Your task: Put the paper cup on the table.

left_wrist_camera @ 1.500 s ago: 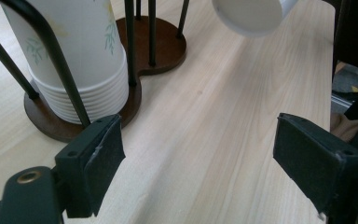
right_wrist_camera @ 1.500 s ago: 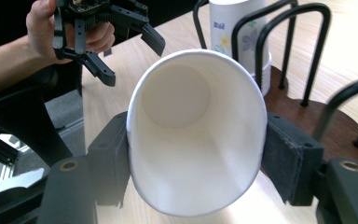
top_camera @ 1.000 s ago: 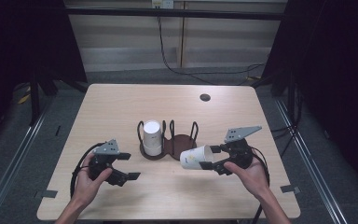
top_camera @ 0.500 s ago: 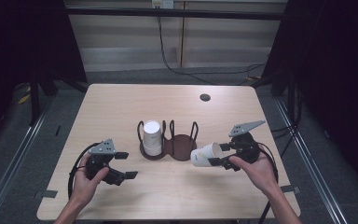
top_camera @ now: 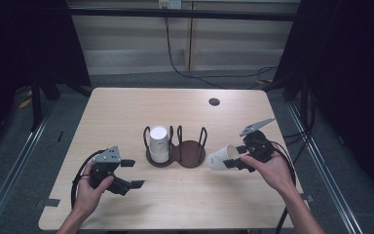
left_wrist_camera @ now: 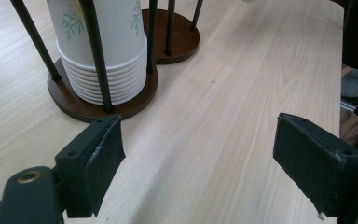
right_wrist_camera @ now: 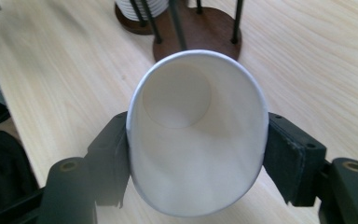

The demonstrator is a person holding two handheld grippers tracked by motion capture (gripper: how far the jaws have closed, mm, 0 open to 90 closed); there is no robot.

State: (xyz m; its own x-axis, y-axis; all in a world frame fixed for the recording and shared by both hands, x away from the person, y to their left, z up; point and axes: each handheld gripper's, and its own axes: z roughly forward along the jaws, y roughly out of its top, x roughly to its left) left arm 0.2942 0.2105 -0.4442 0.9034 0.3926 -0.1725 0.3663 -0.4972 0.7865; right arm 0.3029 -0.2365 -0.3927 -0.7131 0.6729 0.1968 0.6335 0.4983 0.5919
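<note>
Hidden, cropped and too small to read

In the left gripper view the stack of paper cups (left_wrist_camera: 103, 46) loses its top to the upper edge, and the holder's rods (left_wrist_camera: 95, 56) cross its printed pattern. From the right tool (right_wrist_camera: 196, 154), the held cup (right_wrist_camera: 196, 140) blocks most of the empty holder base (right_wrist_camera: 200, 35), while the far stack is cropped to a few rims. From above, the small dark disc (top_camera: 214, 102) at the tabletop's (top_camera: 126, 112) far right is too small to identify, and both forearms run off the near edge.
</note>
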